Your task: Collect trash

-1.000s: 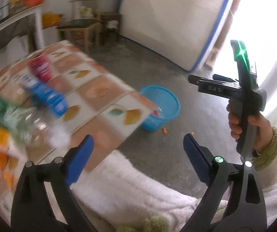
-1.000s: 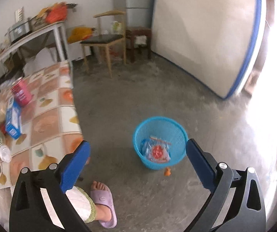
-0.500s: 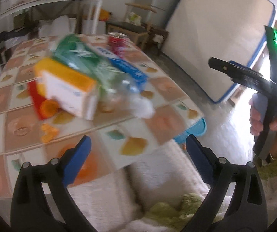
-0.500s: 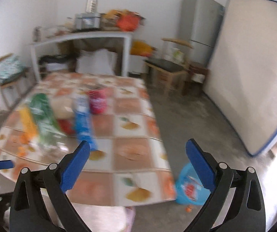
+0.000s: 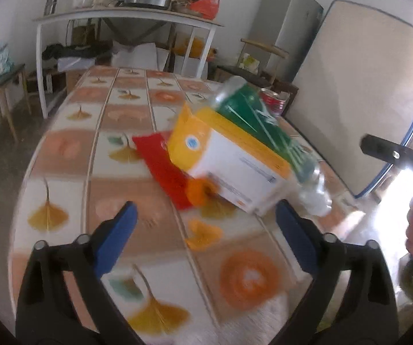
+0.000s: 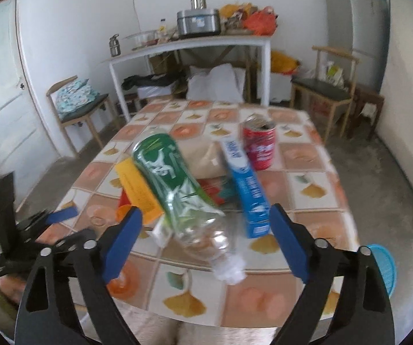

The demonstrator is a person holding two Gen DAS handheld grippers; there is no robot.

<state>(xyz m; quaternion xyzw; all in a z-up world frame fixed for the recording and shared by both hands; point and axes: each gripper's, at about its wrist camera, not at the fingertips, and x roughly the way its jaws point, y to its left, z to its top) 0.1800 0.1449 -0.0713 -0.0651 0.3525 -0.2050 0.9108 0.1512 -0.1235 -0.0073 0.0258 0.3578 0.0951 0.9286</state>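
- Trash is lying heaped on the table [image 6: 307,172]: a plastic bottle [image 6: 177,189] just ahead of the right gripper [image 6: 205,241].
- Left gripper [image 5: 206,231] is hovering before the yellow box [image 5: 229,166].
- Both jaws, empty, have just been closing slightly, standing wide.

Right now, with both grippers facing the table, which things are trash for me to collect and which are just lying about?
For the job:
- plastic bottle
- blue carton
- red can
- yellow and white box
- red packet
- blue basket

Lying about:
- chairs
- white shelf table
- fridge
- cooker
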